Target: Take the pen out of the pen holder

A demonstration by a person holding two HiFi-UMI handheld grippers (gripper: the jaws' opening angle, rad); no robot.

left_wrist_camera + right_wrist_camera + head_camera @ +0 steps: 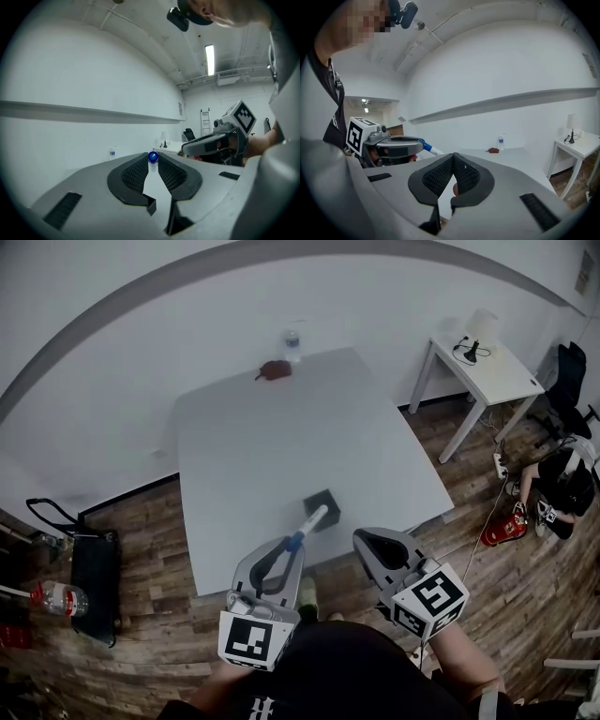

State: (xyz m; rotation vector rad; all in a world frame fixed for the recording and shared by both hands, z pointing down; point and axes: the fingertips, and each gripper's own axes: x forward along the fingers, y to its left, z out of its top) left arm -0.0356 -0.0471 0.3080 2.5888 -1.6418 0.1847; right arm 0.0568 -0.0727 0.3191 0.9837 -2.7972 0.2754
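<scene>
A black square pen holder (322, 505) stands near the front edge of the pale grey table (281, 437). My left gripper (288, 546) is shut on a white pen (310, 523) with a blue band, held low at the table's front edge. The pen's far end overlaps the holder in the head view. In the left gripper view the pen's blue end (153, 157) shows between the closed pads. My right gripper (367, 540) hangs beside it on the right, shut with nothing in it (453, 164). From the right gripper view, the pen (429, 149) pokes out of the left gripper (393, 149).
A water bottle (292, 343) and a small brown object (275, 369) sit at the table's far edge. A white side table (487, 371) with a lamp stands at the right. A black case (94, 582), a bottle (58, 597) and a red item (506, 529) lie on the wooden floor.
</scene>
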